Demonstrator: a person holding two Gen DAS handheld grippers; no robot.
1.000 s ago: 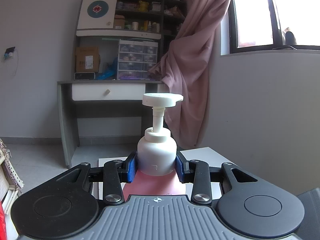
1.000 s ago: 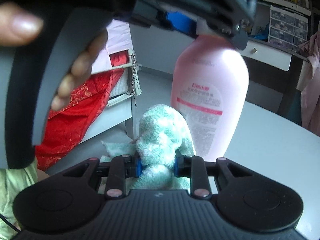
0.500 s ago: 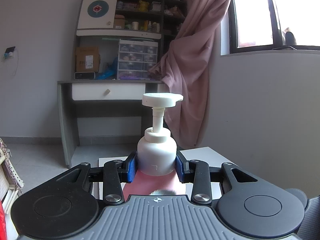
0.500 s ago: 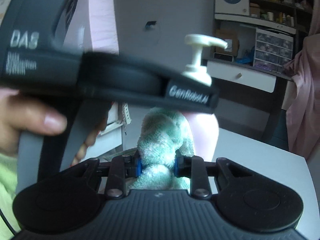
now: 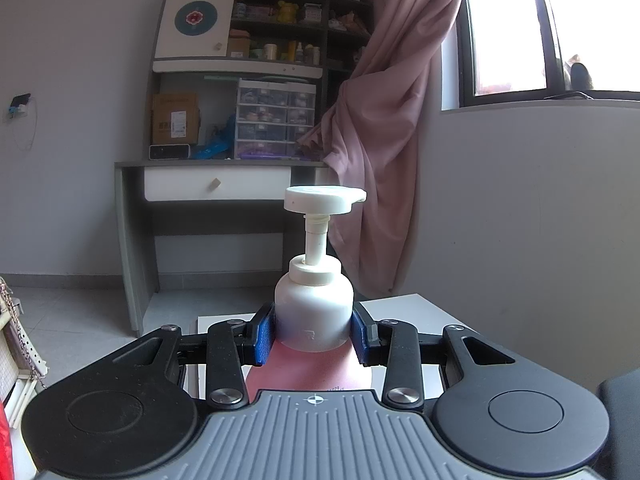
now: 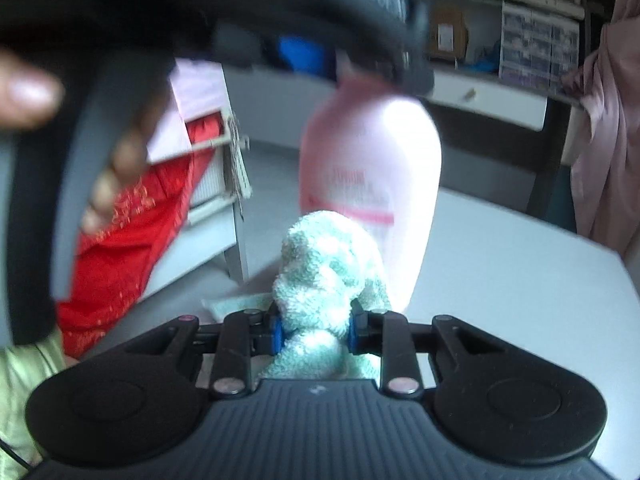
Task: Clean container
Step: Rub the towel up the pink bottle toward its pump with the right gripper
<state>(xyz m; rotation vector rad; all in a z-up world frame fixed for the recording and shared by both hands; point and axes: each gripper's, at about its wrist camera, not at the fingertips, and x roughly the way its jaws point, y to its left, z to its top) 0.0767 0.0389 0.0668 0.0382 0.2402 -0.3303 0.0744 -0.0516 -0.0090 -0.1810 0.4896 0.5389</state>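
A pink pump bottle [image 6: 370,184] with a white collar [image 5: 315,312] and pump head [image 5: 320,199] stands upright over the white table [image 6: 520,280]. My left gripper [image 5: 314,334] is shut on the collar, its blue pads pressing both sides. In the right wrist view that gripper's dark body [image 6: 200,12] and a person's hand [image 6: 28,92] fill the top left. My right gripper [image 6: 316,330] is shut on a bunched mint-green towel [image 6: 328,276], held against the lower front of the bottle. Whether the bottle's base rests on the table is hidden.
A grey desk [image 5: 216,184] with shelves and drawer boxes stands behind. A pink curtain [image 5: 380,140] hangs by the window at right. Red fabric [image 6: 128,240] and a white rack [image 6: 228,184] lie left of the table.
My right gripper swung up to the bottle's neck with the towel, then came back down to its lower body. The left gripper and bottle stayed still.
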